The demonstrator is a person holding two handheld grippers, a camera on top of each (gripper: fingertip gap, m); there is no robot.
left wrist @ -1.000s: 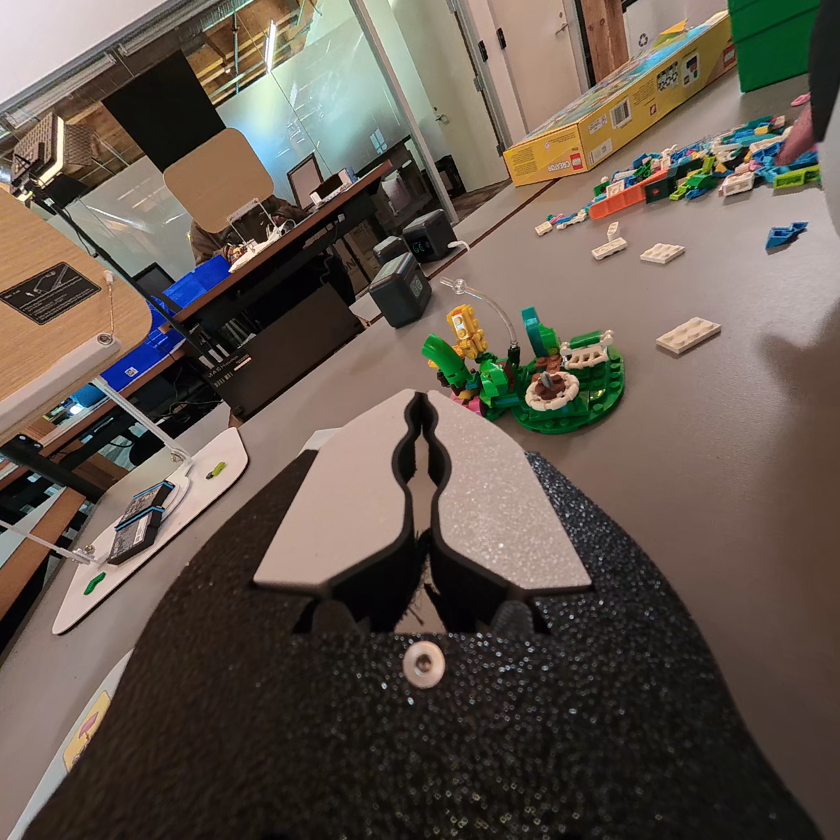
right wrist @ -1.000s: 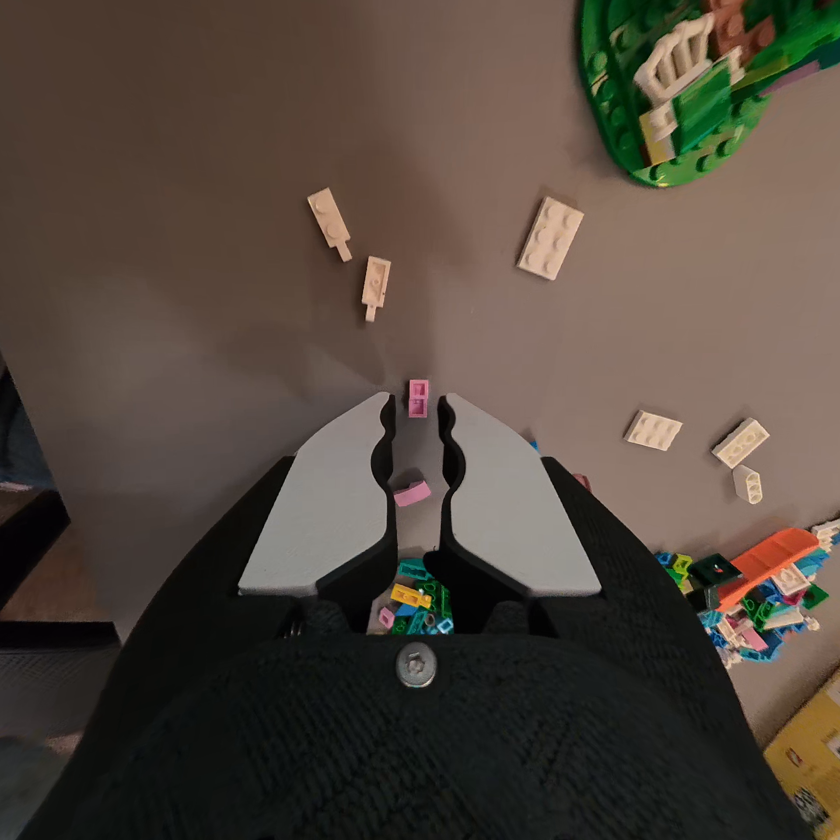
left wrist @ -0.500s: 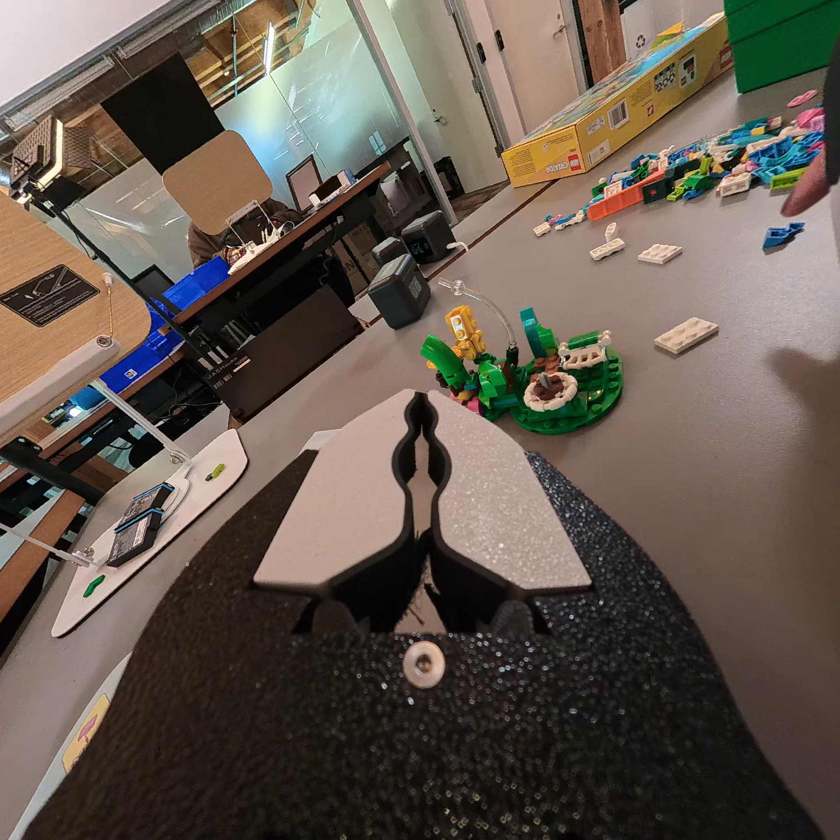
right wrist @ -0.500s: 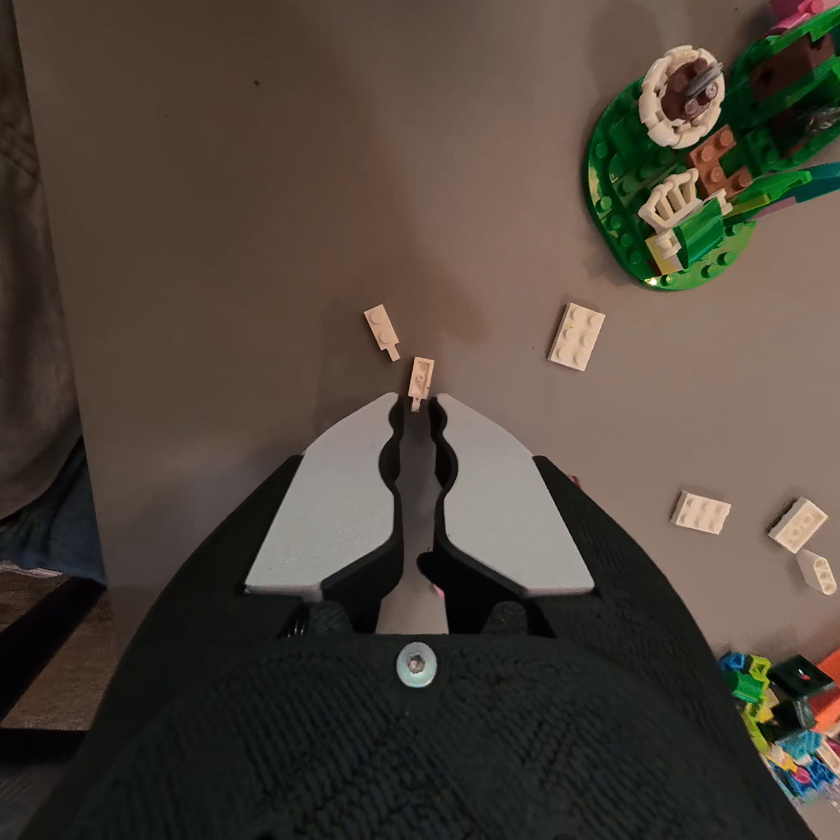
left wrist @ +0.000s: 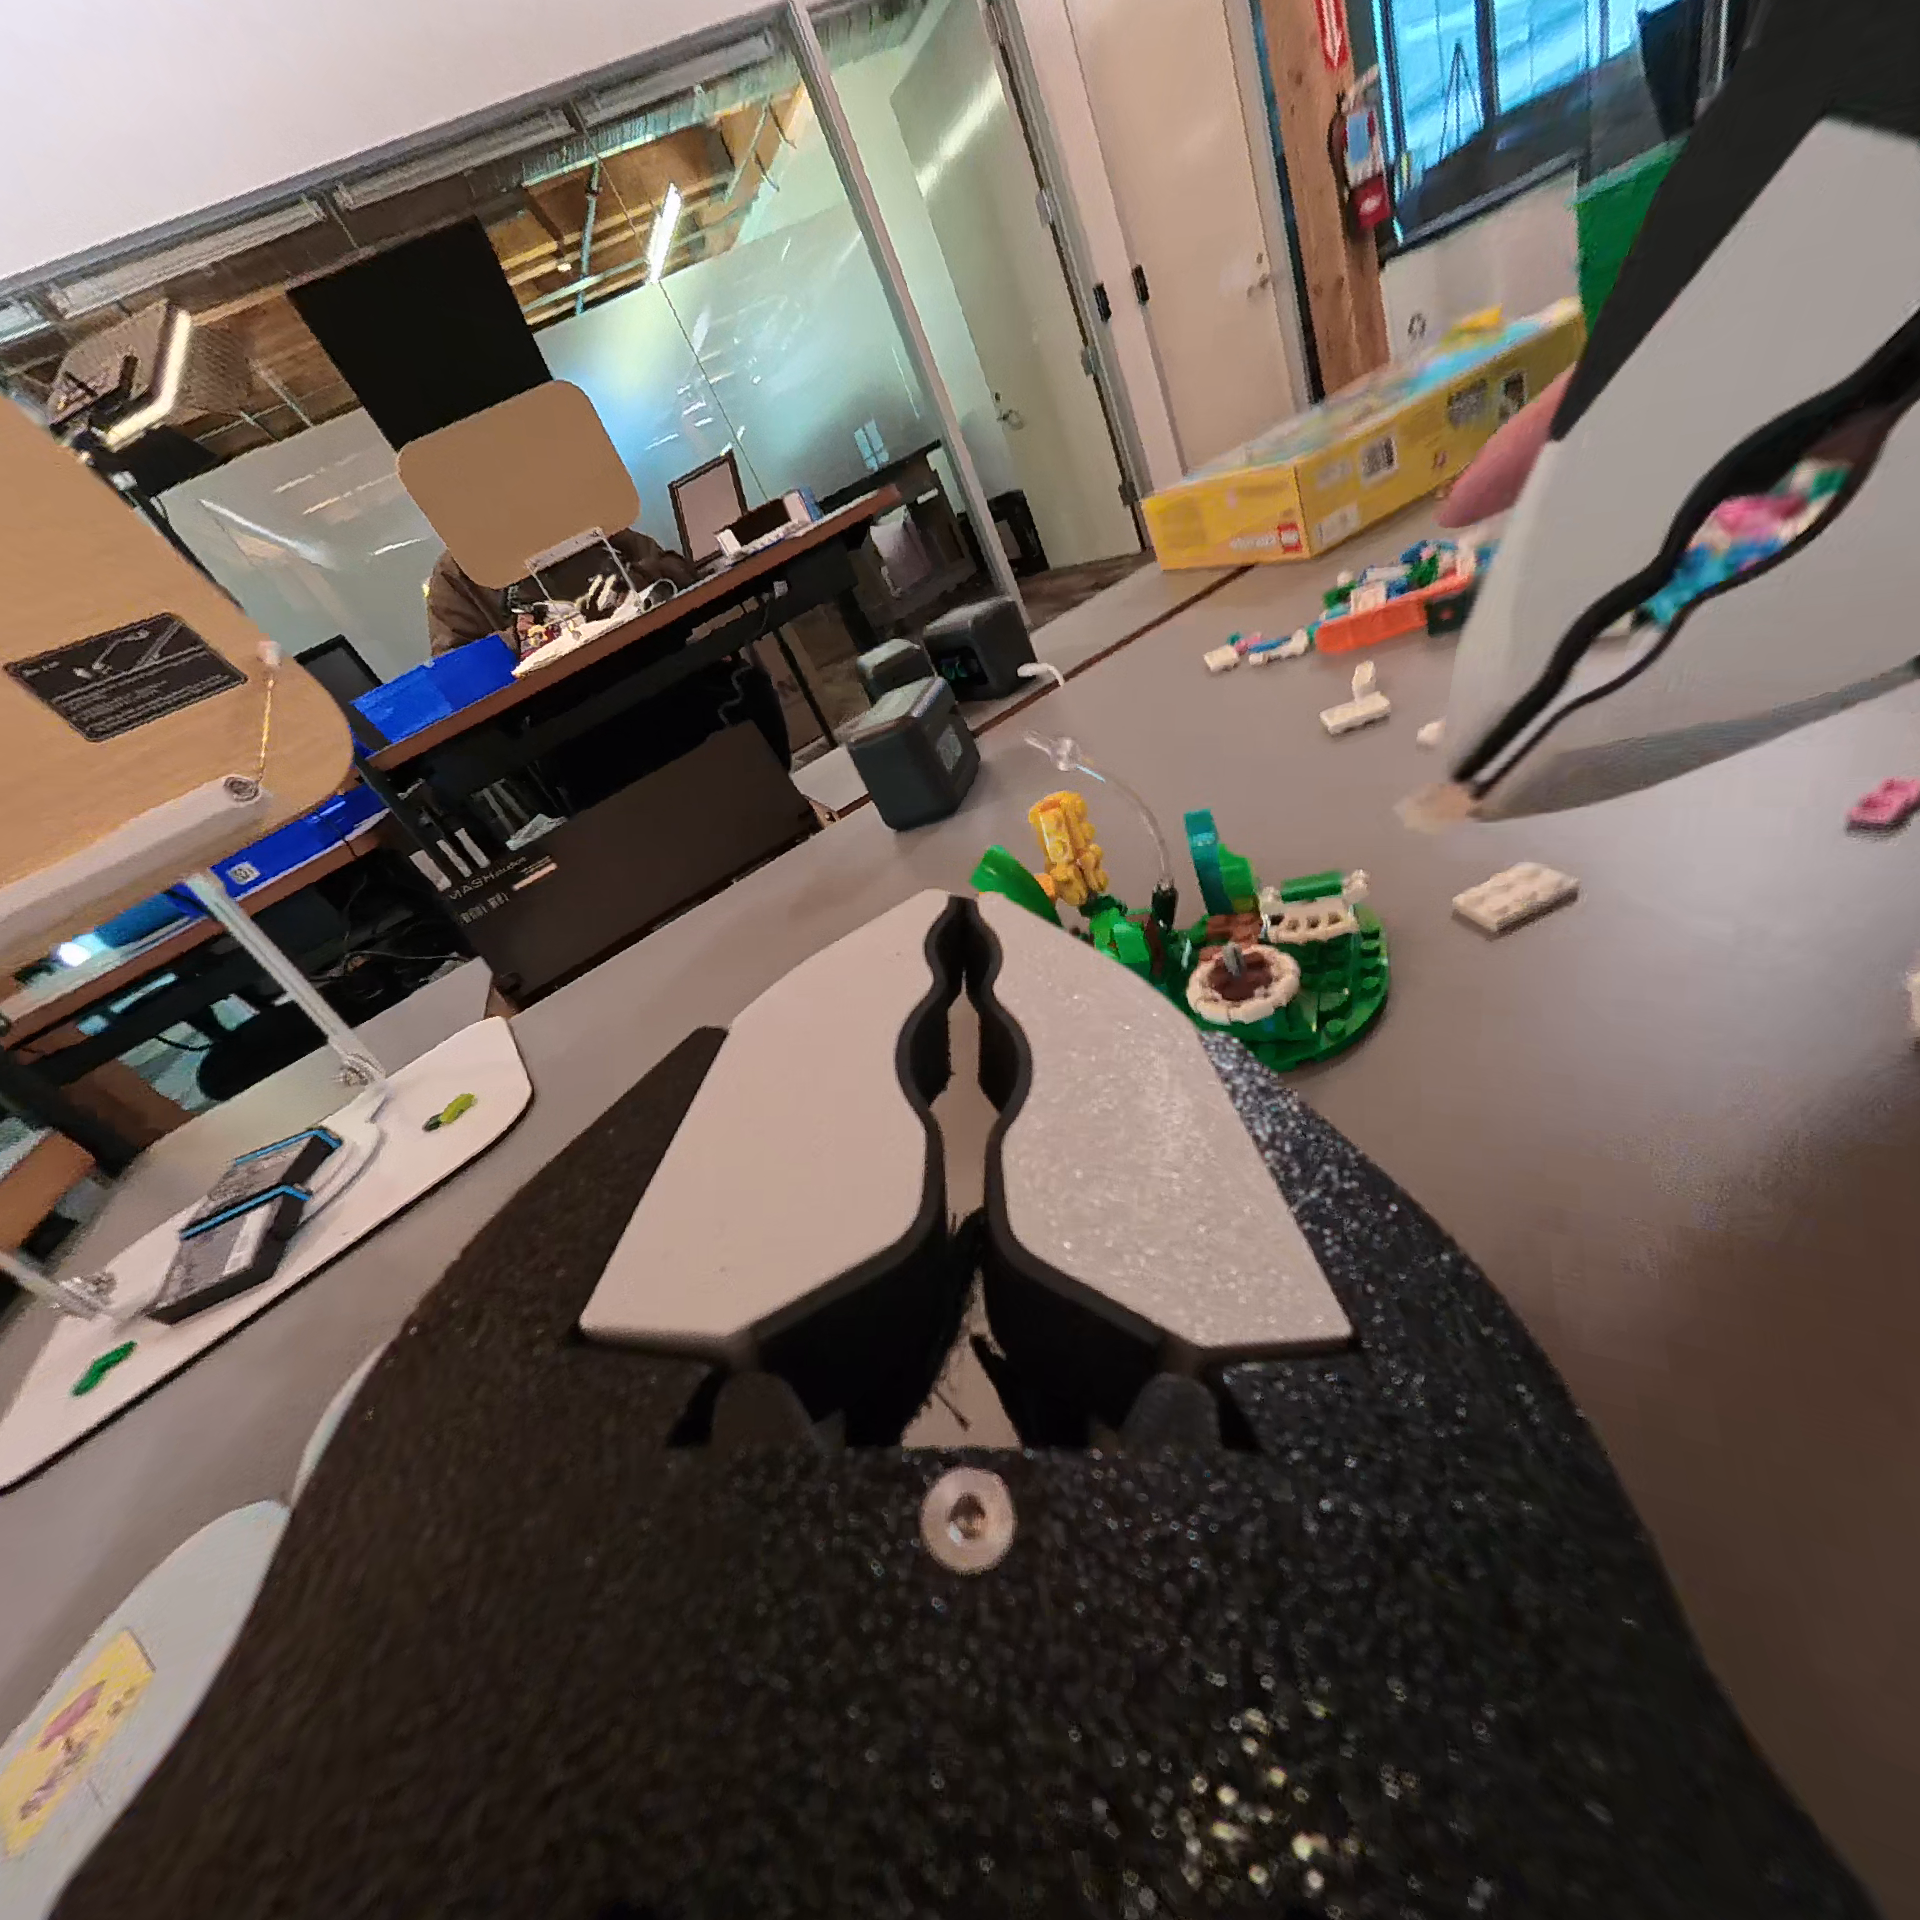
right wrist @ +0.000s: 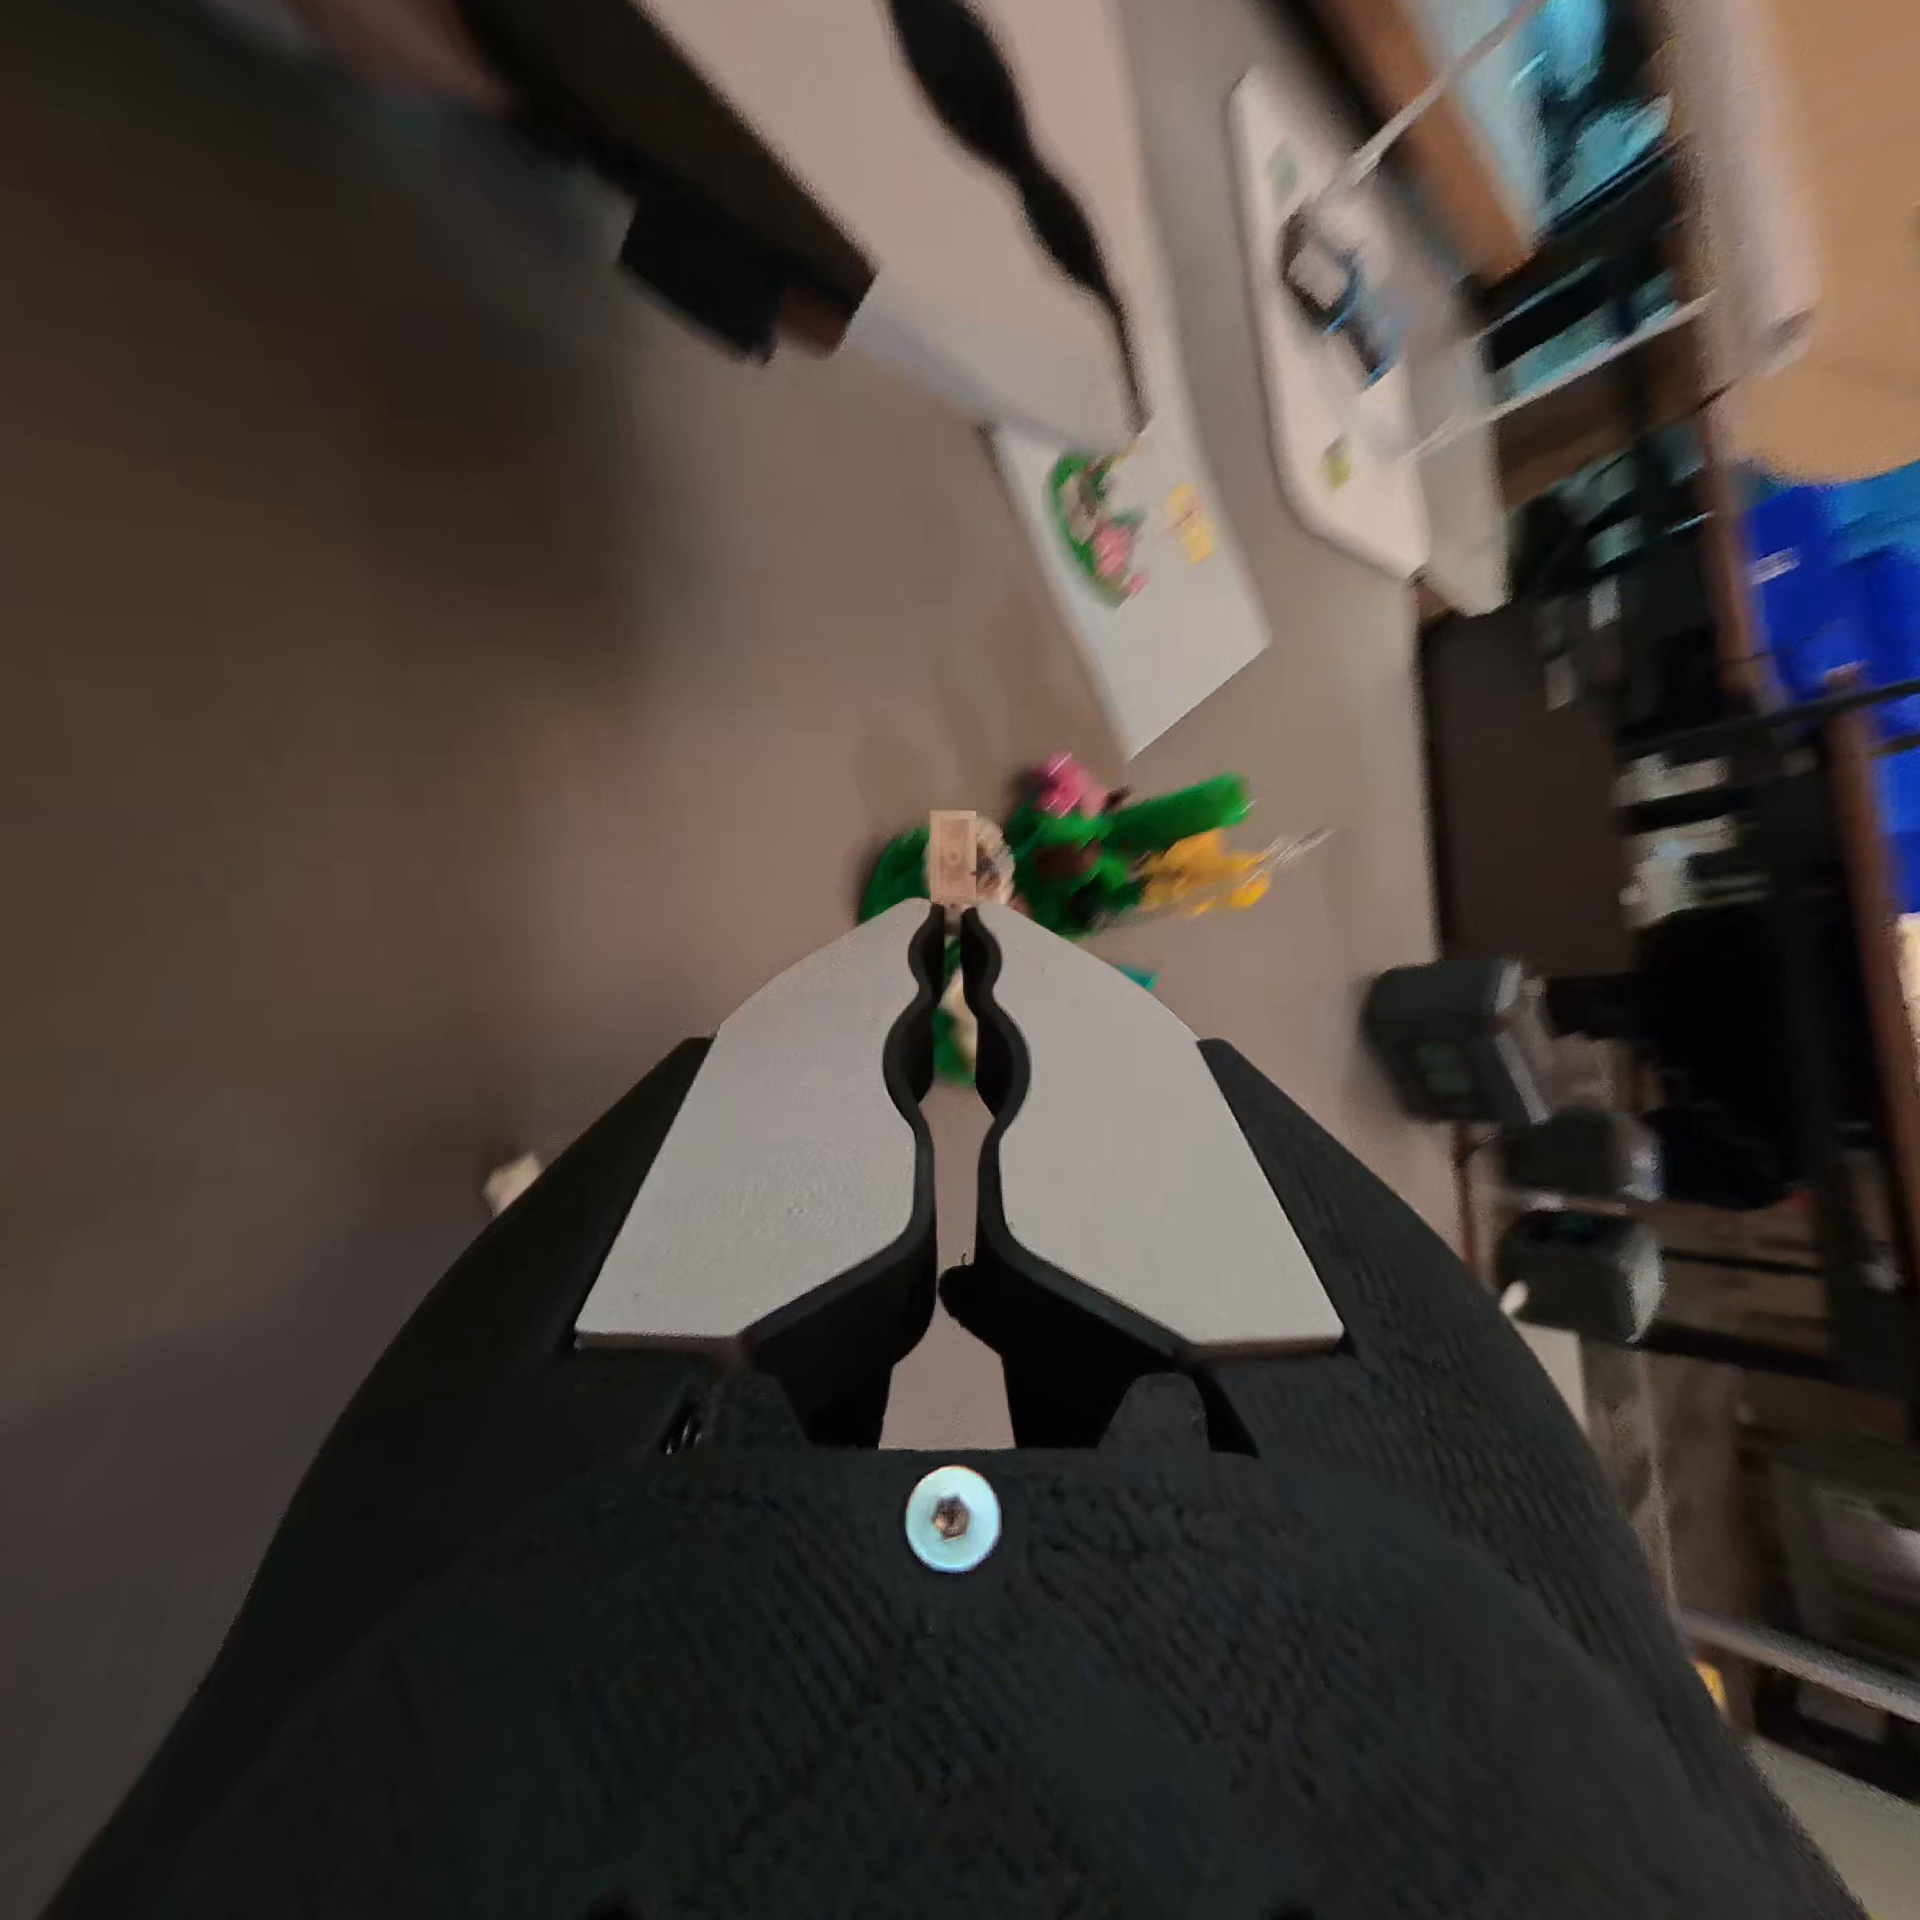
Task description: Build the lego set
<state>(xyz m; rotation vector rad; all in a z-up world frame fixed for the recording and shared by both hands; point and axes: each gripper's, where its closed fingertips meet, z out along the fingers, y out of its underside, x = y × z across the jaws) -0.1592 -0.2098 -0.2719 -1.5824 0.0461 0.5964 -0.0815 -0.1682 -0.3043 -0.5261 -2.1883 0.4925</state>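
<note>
The green round lego build (left wrist: 1288, 987) with a yellow flower, a white fence and a brown-and-white ring stands on the grey table just beyond my left gripper (left wrist: 964, 906), which is shut and empty. My right gripper (right wrist: 951, 910) is shut on a small white handled plate (right wrist: 953, 854) by its handle. In the left wrist view the right gripper (left wrist: 1465, 800) hangs in the air to the right of the build, with the plate (left wrist: 1432, 808) at its tip. In the blurred right wrist view the build (right wrist: 1070, 873) lies straight ahead.
Loose white plates (left wrist: 1515, 896) and a pink piece (left wrist: 1883, 802) lie right of the build. A pile of coloured bricks (left wrist: 1392, 613) and a yellow box (left wrist: 1351, 488) sit at the back. An instruction sheet (right wrist: 1143, 582) and a white stand base (left wrist: 260, 1226) lie to the left.
My right gripper has closed on the small white handled plate, lifted it off the table and swung toward the green build. My left gripper has stayed shut and still.
</note>
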